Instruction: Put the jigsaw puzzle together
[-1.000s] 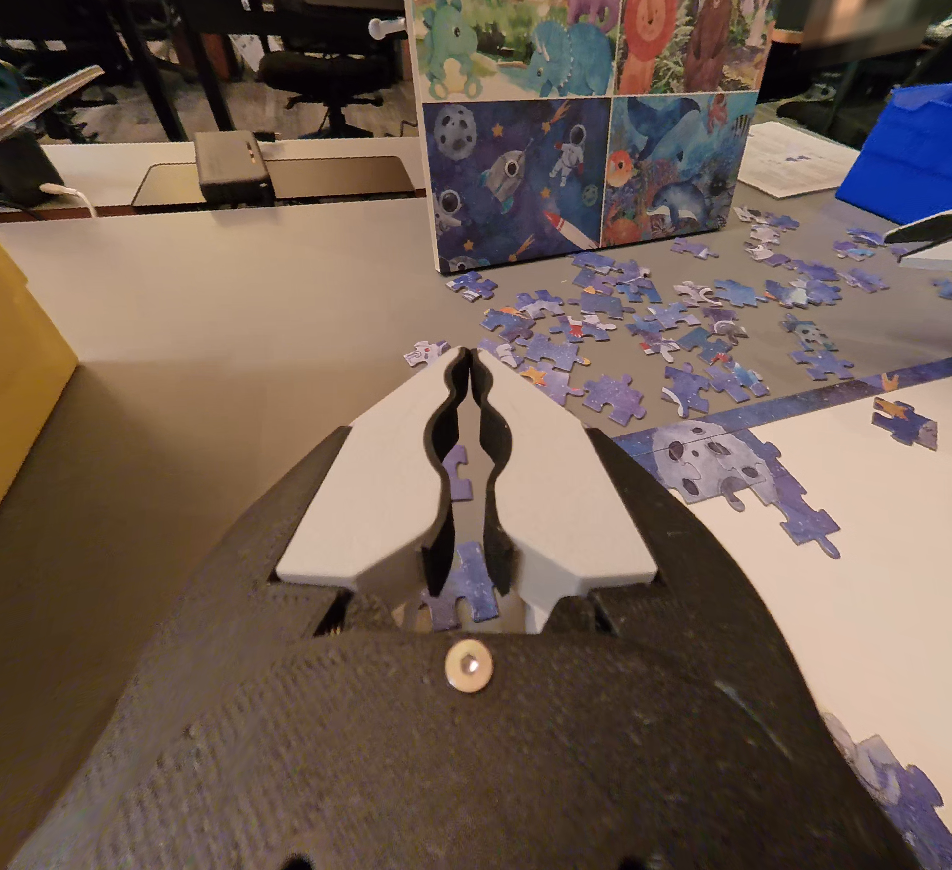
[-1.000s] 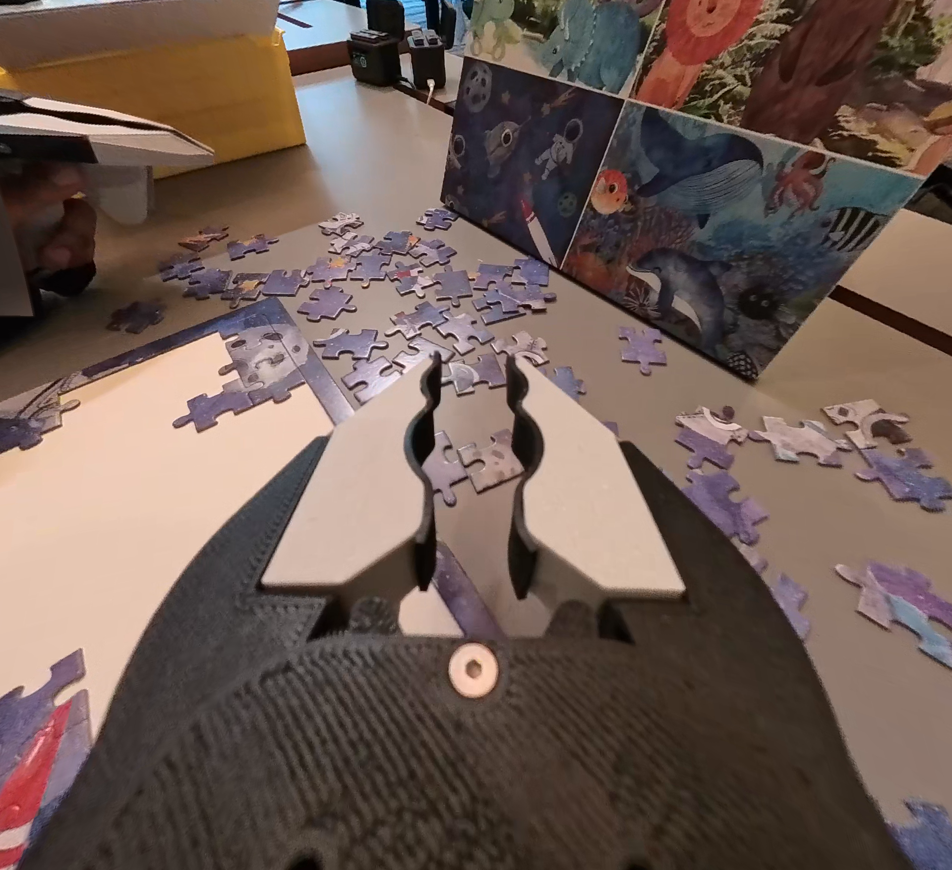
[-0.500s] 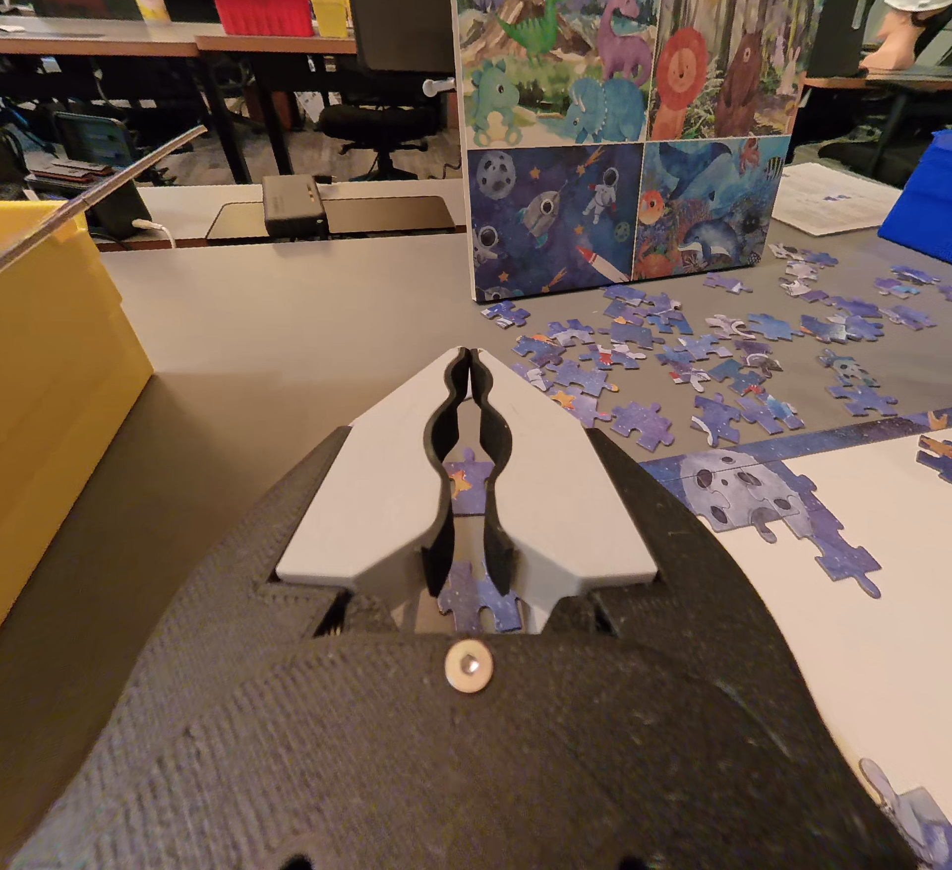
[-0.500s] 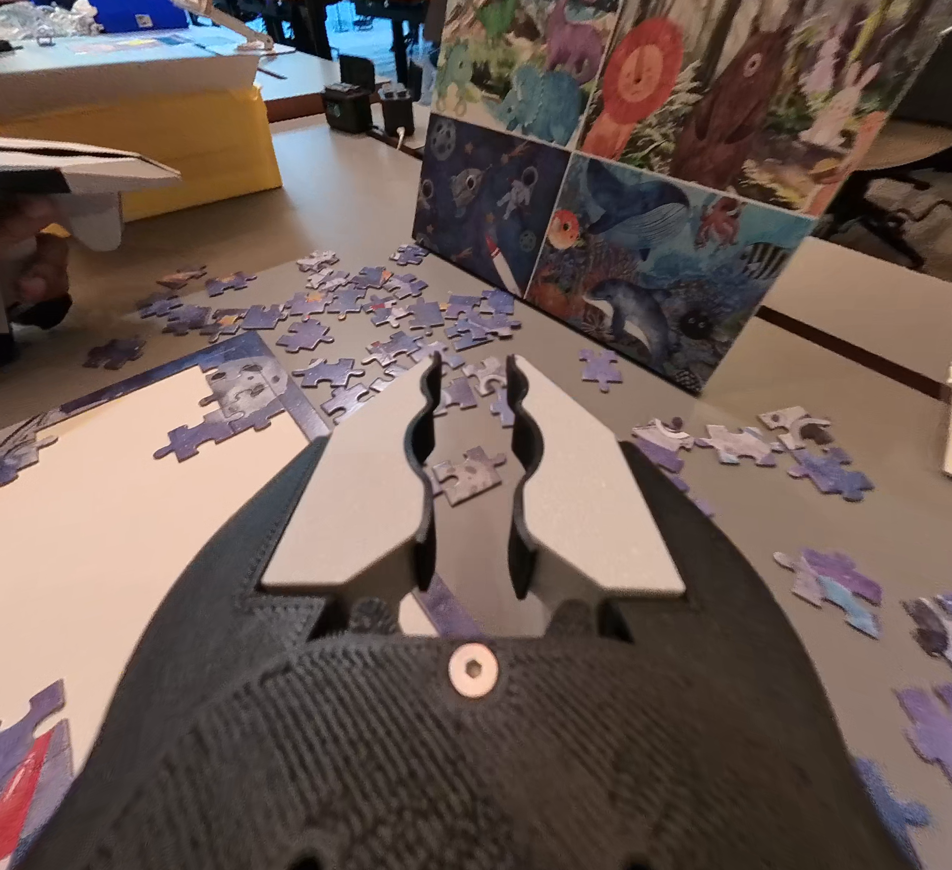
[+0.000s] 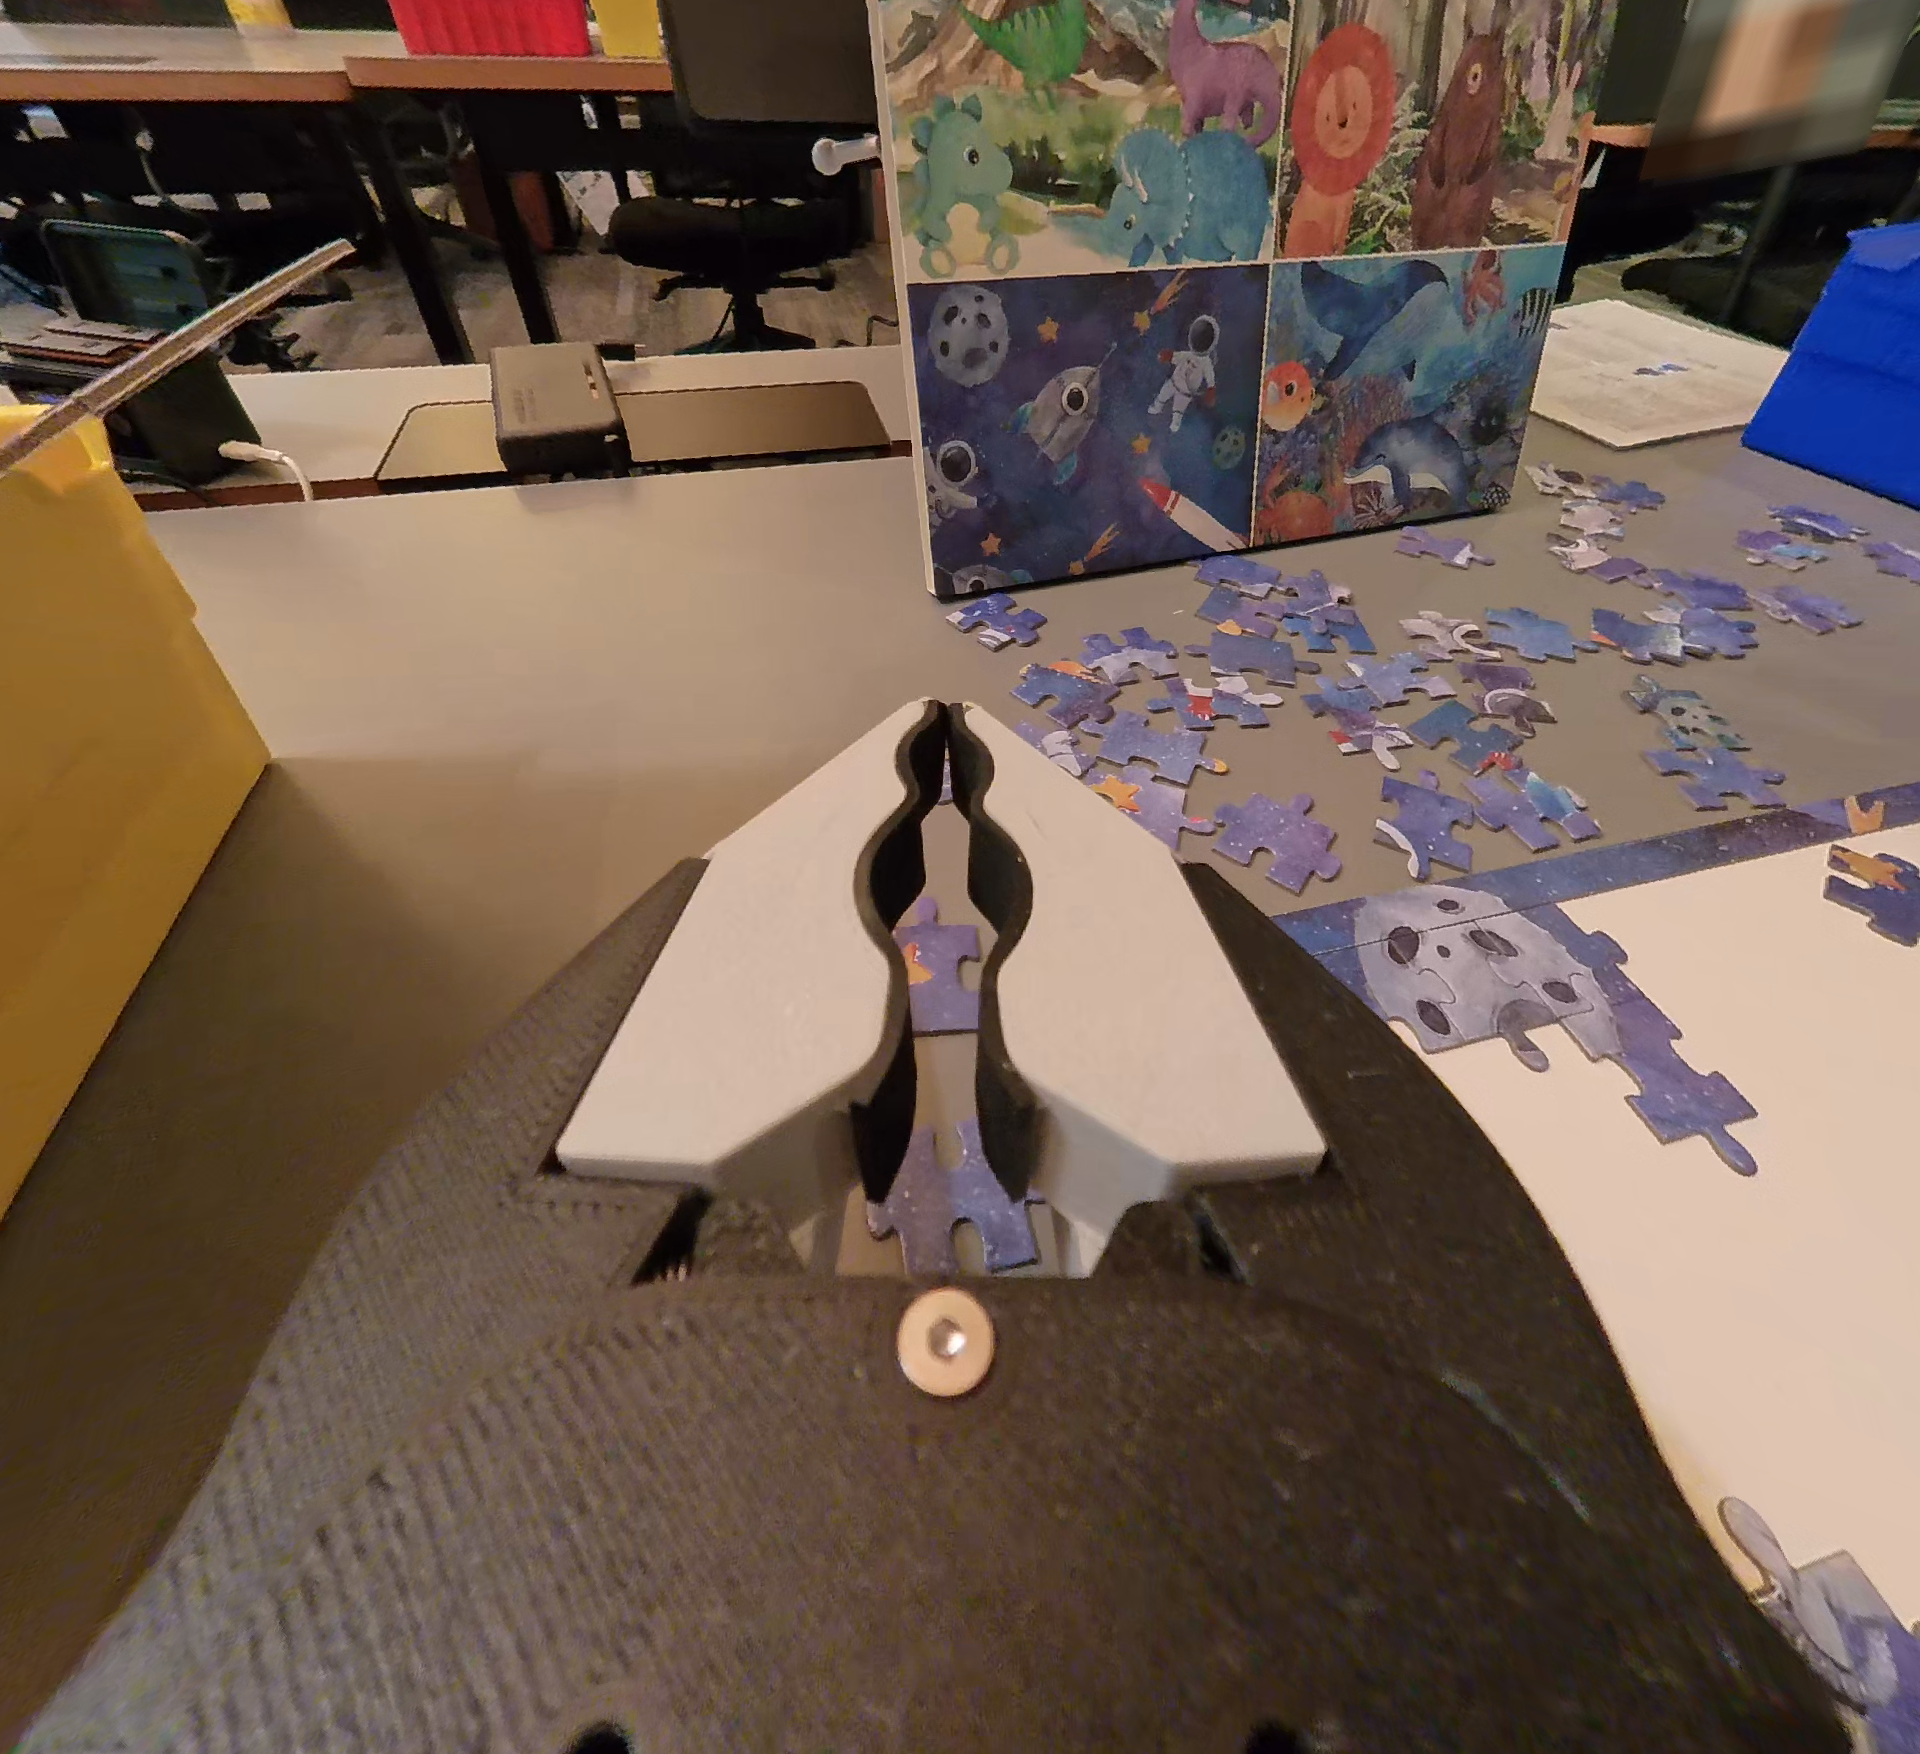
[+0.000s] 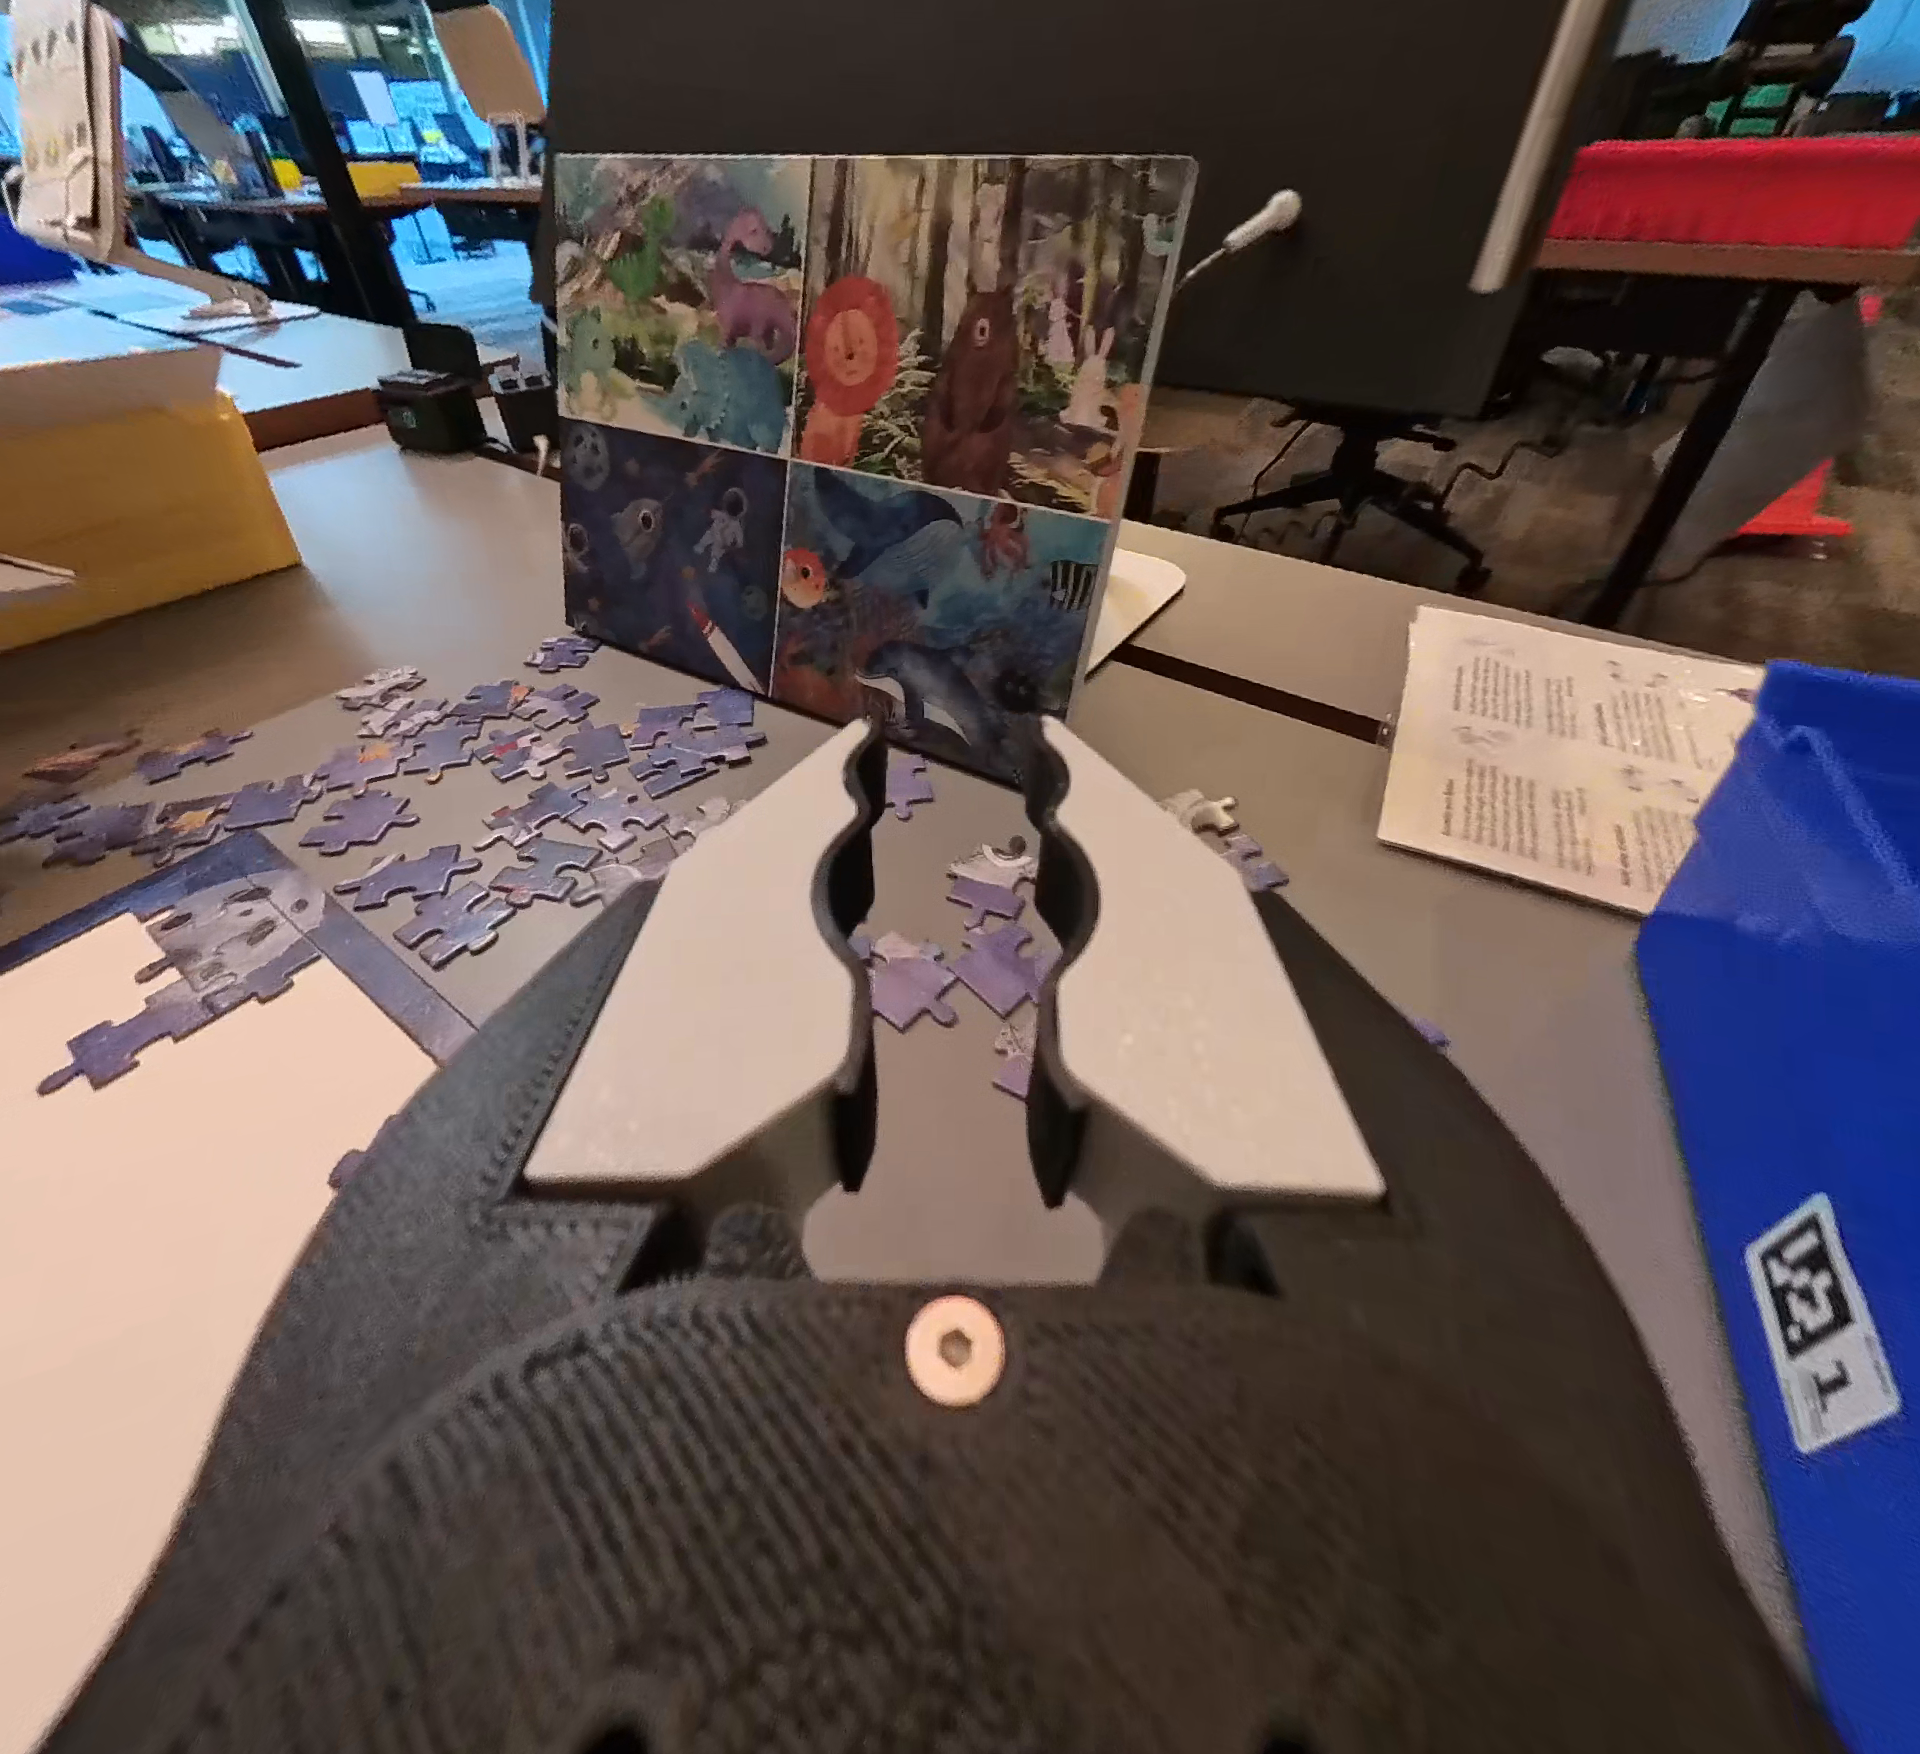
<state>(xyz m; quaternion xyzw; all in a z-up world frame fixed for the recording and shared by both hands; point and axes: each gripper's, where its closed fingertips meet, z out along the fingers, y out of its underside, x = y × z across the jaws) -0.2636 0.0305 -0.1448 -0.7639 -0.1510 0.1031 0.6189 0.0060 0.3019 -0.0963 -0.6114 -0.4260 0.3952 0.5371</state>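
In the left wrist view my left tongs [image 5: 948,709] are clenched tip to tip with nothing between them, above the grey worktop [image 5: 520,665] left of the scattered blue puzzle pieces [image 5: 1351,665], which lie in front of the upright picture box [image 5: 1226,218]. In the right wrist view my right tongs [image 6: 956,743] stand released and bare, pointing at the picture box [image 6: 873,416], over loose pieces [image 6: 966,961], with a blue bin [image 6: 1808,1029] right of the box.
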